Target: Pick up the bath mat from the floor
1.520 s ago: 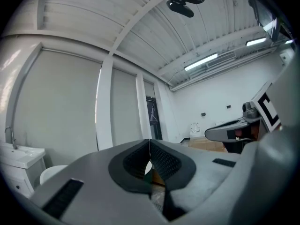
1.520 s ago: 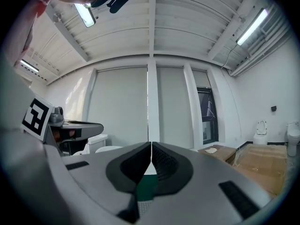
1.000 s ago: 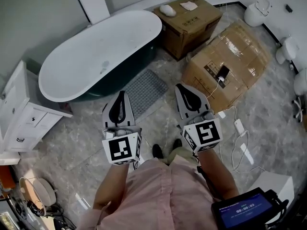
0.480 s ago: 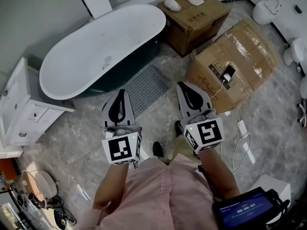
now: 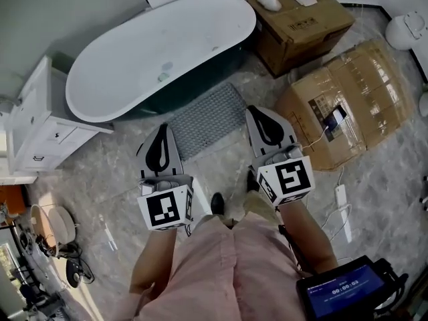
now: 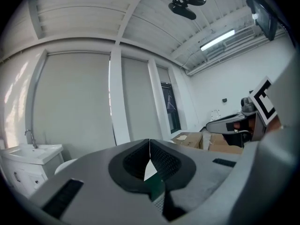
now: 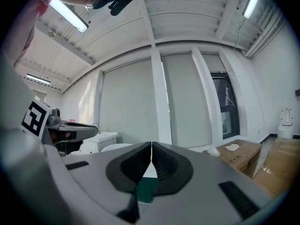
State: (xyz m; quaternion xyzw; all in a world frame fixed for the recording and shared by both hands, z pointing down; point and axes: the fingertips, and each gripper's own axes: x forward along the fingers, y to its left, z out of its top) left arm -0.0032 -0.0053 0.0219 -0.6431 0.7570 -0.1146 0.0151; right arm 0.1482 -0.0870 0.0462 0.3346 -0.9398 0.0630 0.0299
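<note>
A grey ribbed bath mat [image 5: 206,118] lies flat on the marble floor beside the dark-sided white bathtub [image 5: 160,52]. In the head view my left gripper [image 5: 162,128] is held level in front of the person, over the mat's near left corner and high above it. My right gripper [image 5: 257,112] hovers by the mat's right edge. Both are shut with nothing between the jaws. In the left gripper view the left gripper [image 6: 149,142] shows its tips meeting; the right gripper [image 7: 151,146] looks the same in its own view. Each view looks across the room, the mat only glimpsed under the jaws.
Two cardboard boxes [image 5: 304,19] [image 5: 348,99] stand at the right, the nearer one with a phone and cable on it. A white vanity cabinet [image 5: 37,122] is at the left. A power strip and cables [image 5: 341,199] lie on the floor; toilets [image 5: 408,29] stand far right.
Both grippers and the person have moved forward toward the tub; the mat now lies closer under the gripper tips. The jaws stayed shut.
</note>
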